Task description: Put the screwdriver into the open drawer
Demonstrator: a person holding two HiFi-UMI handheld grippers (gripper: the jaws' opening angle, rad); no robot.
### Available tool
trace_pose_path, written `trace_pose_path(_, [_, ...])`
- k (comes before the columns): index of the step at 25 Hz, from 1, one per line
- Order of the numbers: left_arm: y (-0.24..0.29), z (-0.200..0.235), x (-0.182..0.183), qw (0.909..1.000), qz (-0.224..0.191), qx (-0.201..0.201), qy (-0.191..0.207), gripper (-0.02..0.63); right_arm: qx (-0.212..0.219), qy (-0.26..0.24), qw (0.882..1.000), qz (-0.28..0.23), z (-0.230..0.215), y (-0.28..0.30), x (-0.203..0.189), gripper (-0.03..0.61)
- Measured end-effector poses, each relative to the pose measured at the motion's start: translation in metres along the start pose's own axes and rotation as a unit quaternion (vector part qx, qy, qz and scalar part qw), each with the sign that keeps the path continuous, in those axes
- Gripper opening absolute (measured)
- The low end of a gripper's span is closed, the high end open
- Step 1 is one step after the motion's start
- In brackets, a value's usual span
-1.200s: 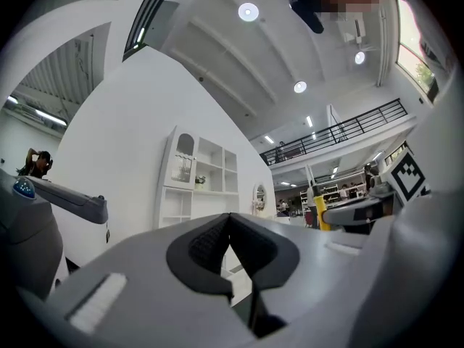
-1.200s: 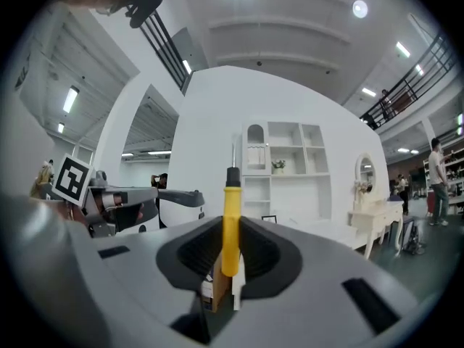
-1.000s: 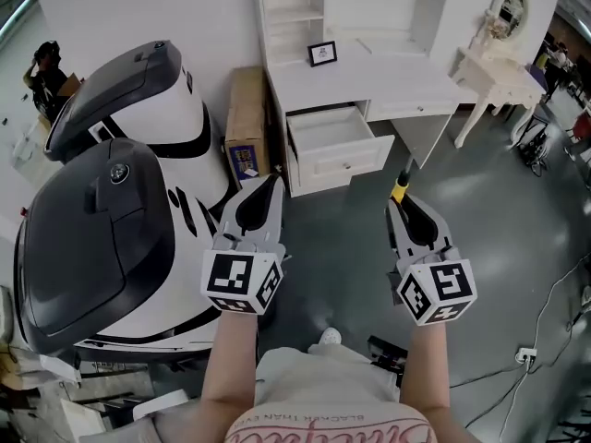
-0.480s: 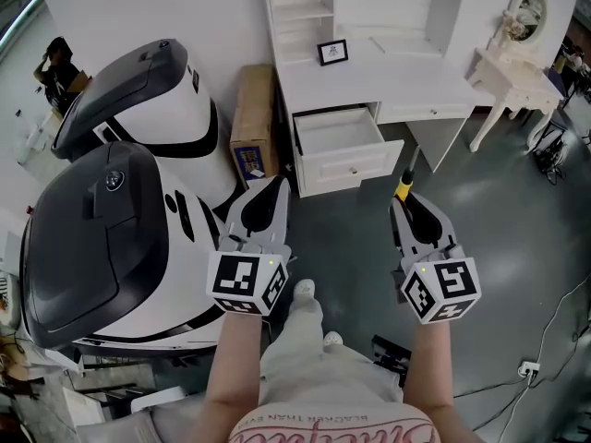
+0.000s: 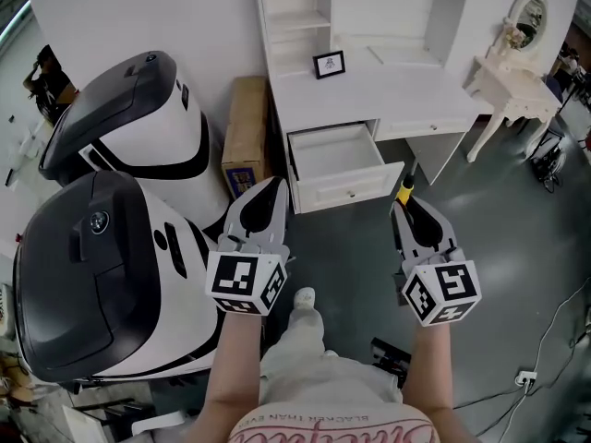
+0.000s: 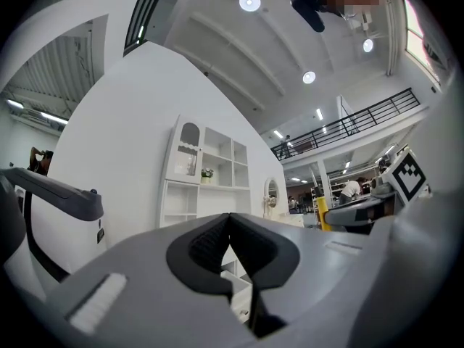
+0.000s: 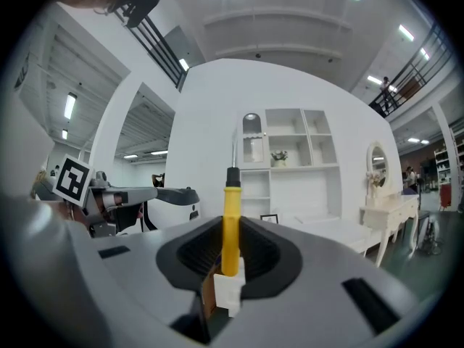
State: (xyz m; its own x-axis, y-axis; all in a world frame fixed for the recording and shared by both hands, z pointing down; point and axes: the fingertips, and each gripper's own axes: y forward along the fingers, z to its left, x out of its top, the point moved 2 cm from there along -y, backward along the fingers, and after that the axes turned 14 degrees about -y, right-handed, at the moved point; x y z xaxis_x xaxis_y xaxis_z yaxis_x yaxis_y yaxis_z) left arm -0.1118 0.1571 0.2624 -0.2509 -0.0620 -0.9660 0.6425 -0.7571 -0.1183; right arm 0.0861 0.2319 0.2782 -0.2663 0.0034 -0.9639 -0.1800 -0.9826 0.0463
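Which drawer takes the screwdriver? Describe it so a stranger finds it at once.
Find the white desk with the shelf unit on top, against the white wall. Under its top, at the left, the drawer stands pulled out, showing its white inside; the neighbouring drawer to its right is shut.

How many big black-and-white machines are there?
2. The far machine stands by the wall, left of the cardboard box; the near machine sits in front of it, beside the left gripper. Others may be out of view.
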Motion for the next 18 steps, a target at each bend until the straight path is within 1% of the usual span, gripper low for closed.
trace_pose_path(2, [0.018, 0.012, -0.001, 1.0, 0.001, 0.0, 0.0, 0.009, 0.0, 0.0, 1.0, 0.003, -0.006, 0.02, -0.002, 0.075])
trace_pose_path(6, [0.057, 0.037, -0.003, 0.9999, 0.004, 0.0, 0.014, 0.009, 0.003, -0.001, 1.0, 0.009, -0.017, 0.065, -0.007, 0.075])
trace_pose_path(18, [0.162, 0.125, 0.0, 0.9999, 0.008, -0.01, -0.007, 0.009, -0.014, 0.003, 1.0, 0.026, -0.048, 0.19, -0.012, 0.075])
